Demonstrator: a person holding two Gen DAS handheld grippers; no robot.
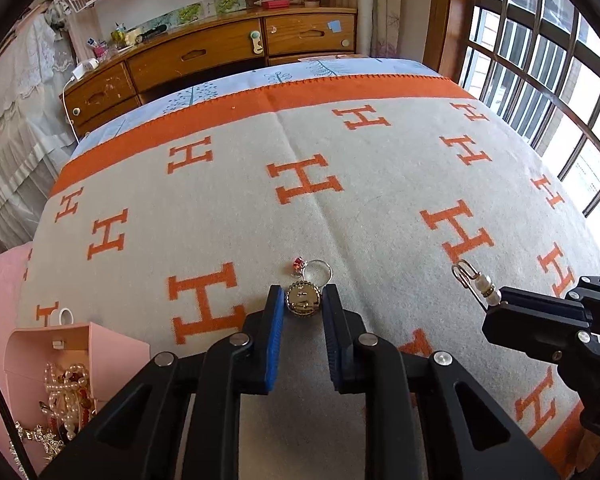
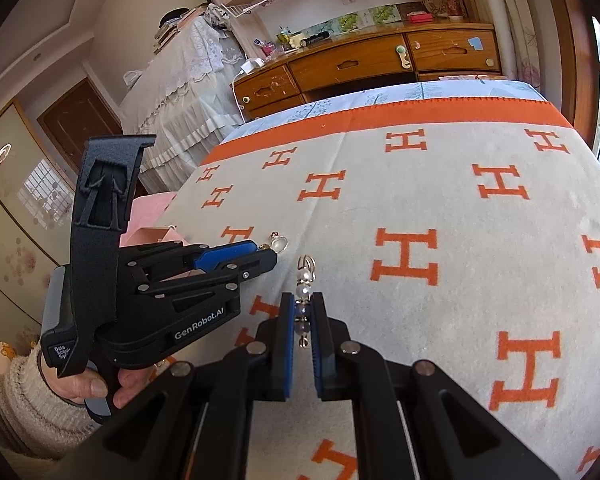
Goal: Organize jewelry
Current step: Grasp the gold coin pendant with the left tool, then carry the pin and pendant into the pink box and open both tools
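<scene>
Spread over the bed, a grey blanket (image 1: 380,184) with orange H letters and an orange border fills the left wrist view, with a wooden dresser (image 1: 204,60) against the far wall and barred windows on the right. Low in this view the left tongs (image 1: 302,306) bracket a round gold brooch (image 1: 303,300), their blue pads close on either side of it; whether they press it or merely flank it is hard to tell. Just beyond the brooch lie a clear ring (image 1: 318,271) and a small red charm (image 1: 297,264), touching or nearly so. At the lower left an open pink jewelry box (image 1: 112,348) holds a tangle of pearl strands and other pieces. At the right edge the right tongs (image 1: 500,302) pinch a pearl earring (image 1: 480,282), its metal hook pointing up and away. From the right wrist view, the same blanket (image 2: 460,208) stretches toward the dresser (image 2: 364,64) and a bookshelf above it. Right tongs (image 2: 304,320) are closed on the pearl earring (image 2: 304,280), beads stacked between the blue pads and the hook projecting forward above the blanket. To the left, a hand in a knit sleeve grips the left tongs (image 2: 266,254), whose tips sit low at the clear ring (image 2: 278,243), beside the pink jewelry box (image 2: 156,236).
</scene>
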